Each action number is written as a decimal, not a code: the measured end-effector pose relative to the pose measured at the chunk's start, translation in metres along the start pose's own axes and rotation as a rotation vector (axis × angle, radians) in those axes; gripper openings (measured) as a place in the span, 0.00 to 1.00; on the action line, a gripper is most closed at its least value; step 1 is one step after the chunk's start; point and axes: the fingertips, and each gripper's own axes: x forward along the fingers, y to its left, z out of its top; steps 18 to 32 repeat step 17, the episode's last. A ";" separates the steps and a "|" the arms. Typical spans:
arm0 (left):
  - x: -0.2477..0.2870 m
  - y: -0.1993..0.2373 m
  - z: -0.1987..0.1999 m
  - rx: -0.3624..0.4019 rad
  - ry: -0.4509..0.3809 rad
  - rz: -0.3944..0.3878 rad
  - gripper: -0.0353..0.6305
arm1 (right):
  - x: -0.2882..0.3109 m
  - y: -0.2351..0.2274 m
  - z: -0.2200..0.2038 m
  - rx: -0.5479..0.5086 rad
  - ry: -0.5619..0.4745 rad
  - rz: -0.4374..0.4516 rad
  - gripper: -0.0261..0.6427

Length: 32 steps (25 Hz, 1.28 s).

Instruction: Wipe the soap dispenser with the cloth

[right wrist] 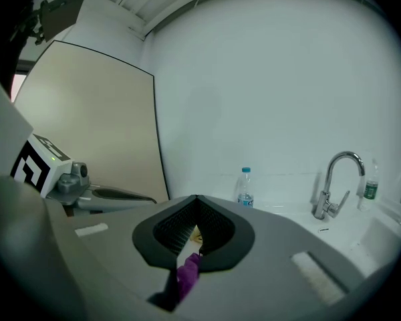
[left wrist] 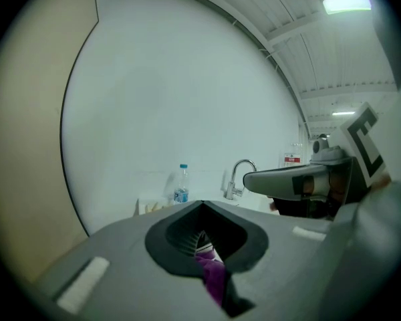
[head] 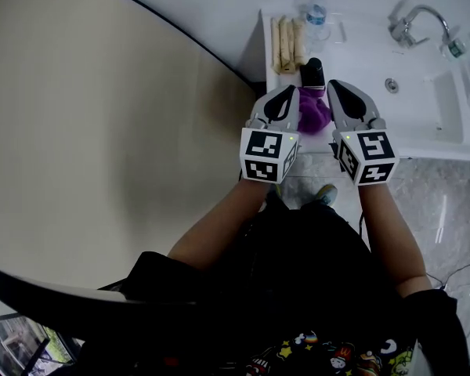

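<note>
Since both tools hold the same purple cloth [head: 313, 114], the hazards come from how that shared hold meets the soap dispenser [head: 313, 72].

From the head view, the left tool [head: 285, 100] and the right tool [head: 345, 100] sit side by side with the cloth bunched between them, above the near part of the white worktop [head: 360, 34]. The dispenser's dark pump top stands just beyond the cloth, toward the worktop's near left corner. Whether fabric touches it I cannot tell. A hard sideways wipe could, I judge, tip the dispenser or slide it toward that edge. A push forward could drive it into the pale sticks [head: 288, 45] lying just behind it.

Through the left gripper view, that tool's jaws are pressed together on a purple fold low between the pads. Only a narrow strip shows, so the hold may be shallow, and a dragging stroke could pull the cloth free. The dispenser does not show here.

Through the right gripper view, the jaws are likewise closed on a sliver of cloth. If the two tools draw apart, the fabric would go taut and one pinch might slip. Pressing down on the pump head could squirt soap onto cloth and worktop.
</note>
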 end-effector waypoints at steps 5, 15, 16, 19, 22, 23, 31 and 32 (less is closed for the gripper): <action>-0.009 0.002 0.005 -0.004 -0.013 0.007 0.06 | -0.002 0.004 -0.004 0.000 0.010 -0.005 0.07; -0.019 0.003 0.006 -0.007 -0.020 0.024 0.06 | -0.010 0.004 -0.012 0.003 0.019 -0.014 0.07; -0.020 0.004 0.006 -0.009 -0.021 0.026 0.06 | -0.010 0.004 -0.014 0.004 0.020 -0.015 0.07; -0.022 0.004 0.006 -0.011 -0.021 0.029 0.06 | -0.011 0.004 -0.015 0.005 0.021 -0.017 0.07; -0.022 0.004 0.006 -0.011 -0.021 0.029 0.06 | -0.011 0.004 -0.015 0.005 0.021 -0.017 0.07; -0.022 0.004 0.006 -0.011 -0.021 0.029 0.06 | -0.011 0.004 -0.015 0.005 0.021 -0.017 0.07; -0.022 0.004 0.006 -0.011 -0.021 0.029 0.06 | -0.011 0.004 -0.015 0.005 0.021 -0.017 0.07; -0.022 0.004 0.006 -0.011 -0.021 0.029 0.06 | -0.011 0.004 -0.015 0.005 0.021 -0.017 0.07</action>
